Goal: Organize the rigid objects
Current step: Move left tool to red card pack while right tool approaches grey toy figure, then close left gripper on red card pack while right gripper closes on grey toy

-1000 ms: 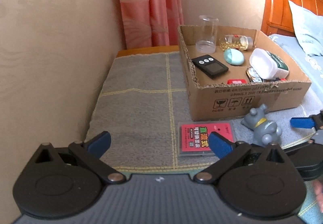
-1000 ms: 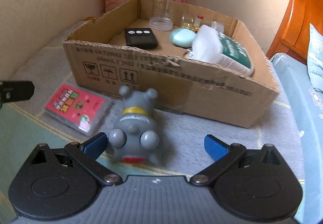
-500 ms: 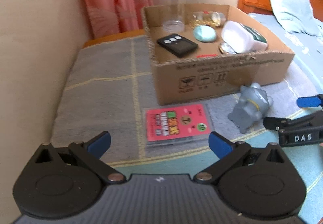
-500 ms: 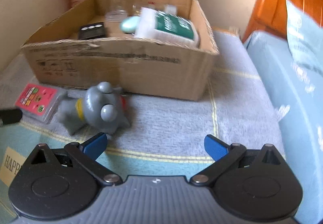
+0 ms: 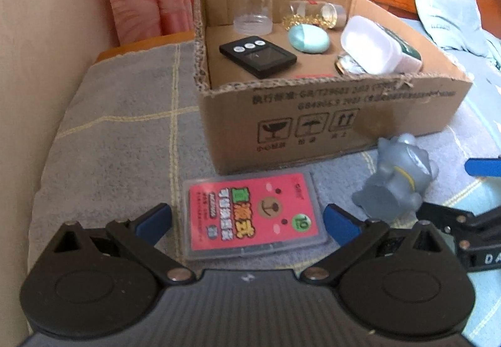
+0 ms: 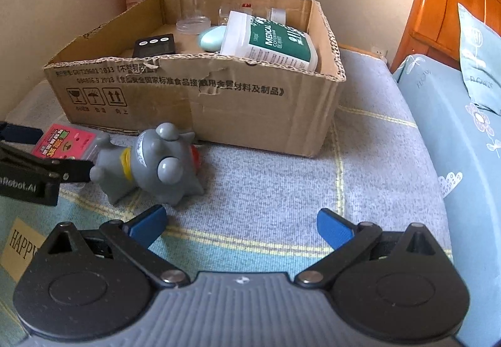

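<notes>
A clear case with a pink card [image 5: 253, 213] lies flat on the grey cloth in front of the cardboard box [image 5: 313, 115]. My left gripper [image 5: 247, 218] is open, its blue fingertips on either side of the case, low over it. A grey toy figure [image 5: 394, 181] lies on its side to the right of the case; it also shows in the right wrist view [image 6: 150, 162]. My right gripper [image 6: 241, 226] is open and empty, just right of the toy. The case shows there too [image 6: 65, 142], and the box [image 6: 219, 103].
The box holds a black timer [image 5: 256, 56], a clear cup [image 5: 253, 2], a teal oval case [image 5: 308, 38], a jar of gold beads [image 5: 313, 13] and a white medical tub [image 6: 269, 40]. A wall is on the left. A bed with a wooden headboard [image 6: 454, 2] is on the right.
My left gripper has moved forward and down so that the pink case now lies between its fingertips. My right gripper has swung left again, closer to the toy.
</notes>
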`<state>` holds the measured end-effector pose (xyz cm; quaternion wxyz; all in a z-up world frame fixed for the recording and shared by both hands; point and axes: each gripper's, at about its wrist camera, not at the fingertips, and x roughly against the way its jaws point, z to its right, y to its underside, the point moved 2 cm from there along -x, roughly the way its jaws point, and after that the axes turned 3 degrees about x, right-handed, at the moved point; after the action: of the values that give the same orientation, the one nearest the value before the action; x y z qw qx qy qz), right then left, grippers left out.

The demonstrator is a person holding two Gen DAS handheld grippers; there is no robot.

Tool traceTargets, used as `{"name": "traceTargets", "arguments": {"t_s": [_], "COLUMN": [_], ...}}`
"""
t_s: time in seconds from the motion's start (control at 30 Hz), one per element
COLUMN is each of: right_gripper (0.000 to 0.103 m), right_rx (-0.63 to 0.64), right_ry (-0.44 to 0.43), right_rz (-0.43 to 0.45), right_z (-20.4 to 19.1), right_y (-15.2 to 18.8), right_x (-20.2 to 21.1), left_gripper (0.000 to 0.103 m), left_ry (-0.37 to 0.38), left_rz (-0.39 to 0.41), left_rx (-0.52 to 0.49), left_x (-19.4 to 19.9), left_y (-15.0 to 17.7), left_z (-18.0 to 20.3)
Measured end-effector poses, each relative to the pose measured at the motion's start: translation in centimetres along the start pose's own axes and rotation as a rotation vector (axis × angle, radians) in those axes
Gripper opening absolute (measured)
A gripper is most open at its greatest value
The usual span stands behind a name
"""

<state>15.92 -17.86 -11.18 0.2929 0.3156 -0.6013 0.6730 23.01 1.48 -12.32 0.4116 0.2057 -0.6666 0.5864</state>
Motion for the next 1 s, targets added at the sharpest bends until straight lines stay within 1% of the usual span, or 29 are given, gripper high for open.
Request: {"name": "traceTargets", "arguments": {"t_s": [0.07, 0.13, 0.23, 0.3, 0.37, 0.57, 0.73, 1.0], "right_gripper": [0.103, 0.103, 0.103, 0.103, 0.103, 0.103, 0.103, 0.103], "right_rx": [0.011, 0.035, 0.103, 0.158, 0.191, 0.188, 0.208, 0.217], "right_ry": [-0.008, -0.032, -0.090, -0.133, -0.159, -0.157, -0.162, -0.166], "right_rz": [0.015, 0.013, -0.001, 0.003, 0.018, 0.061, 0.066, 0.066], "right_z": [0.0, -0.2, -1.0, -2.0, -3.0, -4.7, -5.2, -5.4], "right_y": [0.2, 0.4, 0.6, 0.9, 0.8, -1.4, -3.3, -3.6], "right_x": [0.1, 0.3, 0.9, 1.2, 1.2, -0.6, -1.9, -2.6], "left_gripper": [0.101, 0.091, 0.091, 0.091, 0.091, 0.091, 0.091, 0.092], "left_ry": [-0.015, -0.021, -0.037, -0.039, -0.039, -0.041, -0.041, -0.018], "left_rz": [0.003, 0.018, 0.018, 0.019, 0.019, 0.014, 0.015, 0.011], "left_rx": [0.018, 0.025, 0.051, 0.053, 0.055, 0.058, 0.056, 0.029], "left_x": [-0.1, 0.2, 0.4, 0.4, 0.6, 0.7, 0.7, 0.8], "left_y": [-0.1, -0.1, -0.1, 0.0, 0.2, 0.3, 0.3, 0.4], "left_z": [-0.2, -0.4, -1.1, -1.2, -1.4, -1.5, -1.5, -1.6]}}
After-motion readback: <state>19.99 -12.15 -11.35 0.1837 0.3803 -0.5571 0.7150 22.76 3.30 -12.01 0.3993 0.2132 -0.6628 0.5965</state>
